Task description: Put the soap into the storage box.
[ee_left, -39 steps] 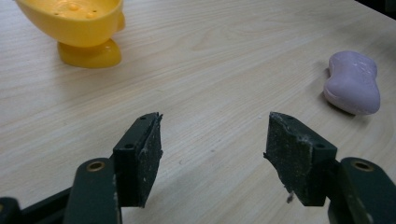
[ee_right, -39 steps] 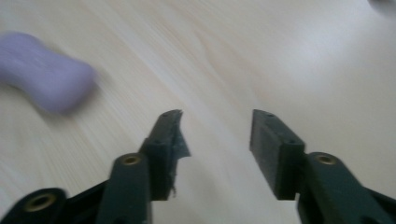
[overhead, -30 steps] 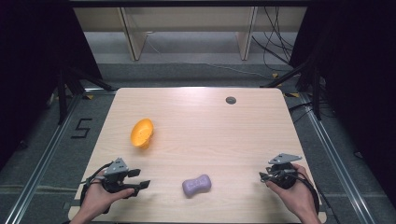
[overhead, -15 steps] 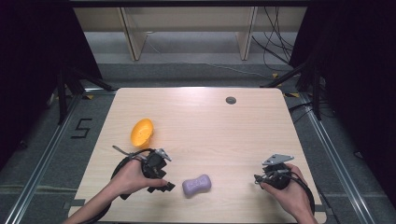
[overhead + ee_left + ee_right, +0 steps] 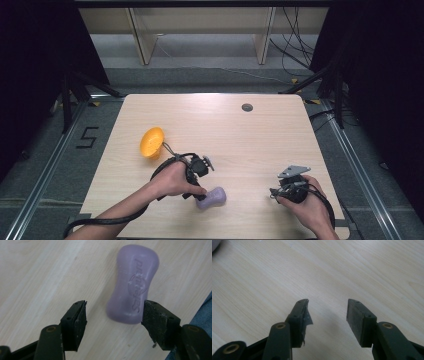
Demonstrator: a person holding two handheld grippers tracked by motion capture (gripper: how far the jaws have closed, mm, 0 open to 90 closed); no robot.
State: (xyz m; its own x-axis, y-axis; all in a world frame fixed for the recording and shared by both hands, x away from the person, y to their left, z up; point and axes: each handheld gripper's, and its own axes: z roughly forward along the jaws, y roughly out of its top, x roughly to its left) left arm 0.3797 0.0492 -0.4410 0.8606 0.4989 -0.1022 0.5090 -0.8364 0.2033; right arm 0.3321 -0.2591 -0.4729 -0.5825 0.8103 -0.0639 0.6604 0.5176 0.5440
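The purple soap bar [image 5: 133, 282] lies flat at the table's [image 5: 260, 135] near edge, long axis running from 8 to 2 o'clock, waisted, smooth, with a stamped logo. The left tool [image 5: 115, 313] hovers released, having just widened, its pads astride the bar's near end. The right tool [image 5: 327, 315] is released, bare wood between.

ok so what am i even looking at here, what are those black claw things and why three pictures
A person sits at a wooden table holding a hand-held two-jaw gripper in each hand. The high view looks down from above; the other two pictures come from cameras riding on each gripper, looking along its black jaws. The left gripper hangs over a purple soap bar, jaws apart on either side of its near end, not pressing it; they have just been opening. The right gripper is over bare wood, nothing between its jaws, which have also just been opening. An orange bowl lies on the table's left, apart from both. Nothing is held.
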